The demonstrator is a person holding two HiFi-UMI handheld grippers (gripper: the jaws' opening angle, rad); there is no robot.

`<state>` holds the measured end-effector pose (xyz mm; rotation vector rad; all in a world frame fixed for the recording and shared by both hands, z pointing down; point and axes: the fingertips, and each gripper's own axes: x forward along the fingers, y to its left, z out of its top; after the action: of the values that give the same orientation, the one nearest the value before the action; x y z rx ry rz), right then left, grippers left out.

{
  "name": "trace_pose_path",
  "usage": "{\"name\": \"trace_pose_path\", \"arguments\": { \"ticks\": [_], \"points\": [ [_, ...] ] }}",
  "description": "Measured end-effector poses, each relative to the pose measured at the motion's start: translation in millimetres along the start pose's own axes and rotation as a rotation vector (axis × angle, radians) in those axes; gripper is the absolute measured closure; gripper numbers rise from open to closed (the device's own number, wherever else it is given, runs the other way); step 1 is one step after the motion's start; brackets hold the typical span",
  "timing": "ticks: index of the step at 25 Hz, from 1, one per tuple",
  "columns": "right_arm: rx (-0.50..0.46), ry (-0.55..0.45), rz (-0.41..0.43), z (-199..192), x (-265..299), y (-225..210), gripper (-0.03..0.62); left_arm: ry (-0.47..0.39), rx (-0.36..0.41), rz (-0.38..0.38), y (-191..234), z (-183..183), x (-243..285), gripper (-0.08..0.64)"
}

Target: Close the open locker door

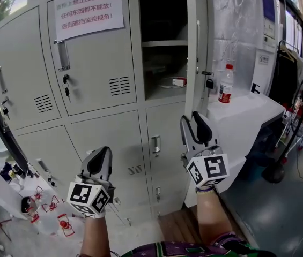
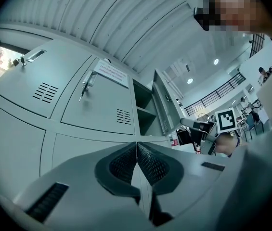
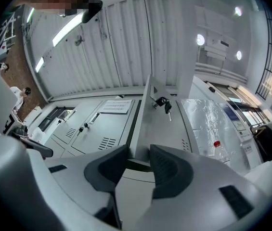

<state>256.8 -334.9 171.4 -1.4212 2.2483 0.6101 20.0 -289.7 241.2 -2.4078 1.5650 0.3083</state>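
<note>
Locker door point(image 1: 200, 52) ajar beside bottle point(image 1: 226, 84); left claw point(image 1: 102, 153) shut, right claw point(image 1: 190, 117) part-open, empty.

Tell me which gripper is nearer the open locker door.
Right. The right gripper, jaws apart, is just below the open locker door; the left gripper, shut, is farther left, before the closed lower lockers.

Left hand-held gripper point(image 1: 101, 153) raised, jaws together, right hand-held gripper point(image 1: 193, 118) higher, jaws slightly apart
</note>
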Motion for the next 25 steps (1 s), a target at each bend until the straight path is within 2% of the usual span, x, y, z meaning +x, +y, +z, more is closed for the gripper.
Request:
{"name": "trace_pose_path", "arguments": {
  "ticks": [6, 12, 25],
  "points": [
    [-0.011, 0.042, -0.01, -7.7, 16.6, 13.5, 0.453, 0.004, -0.019, 0.001, 22.9, 7.1, 2.4, 0.537],
    [0.002, 0.077, 0.007, -14.3, 31.7, 24.8, 0.459, 0.009, -0.026, -0.034, 32.3, 10.6, 11.6, 0.537],
    [0.009, 0.113, 0.038, -30.1, 64.6, 40.8, 0.471, 0.019, -0.032, -0.003, 76.3, 4.6, 5.8, 0.537]
  ]
}}
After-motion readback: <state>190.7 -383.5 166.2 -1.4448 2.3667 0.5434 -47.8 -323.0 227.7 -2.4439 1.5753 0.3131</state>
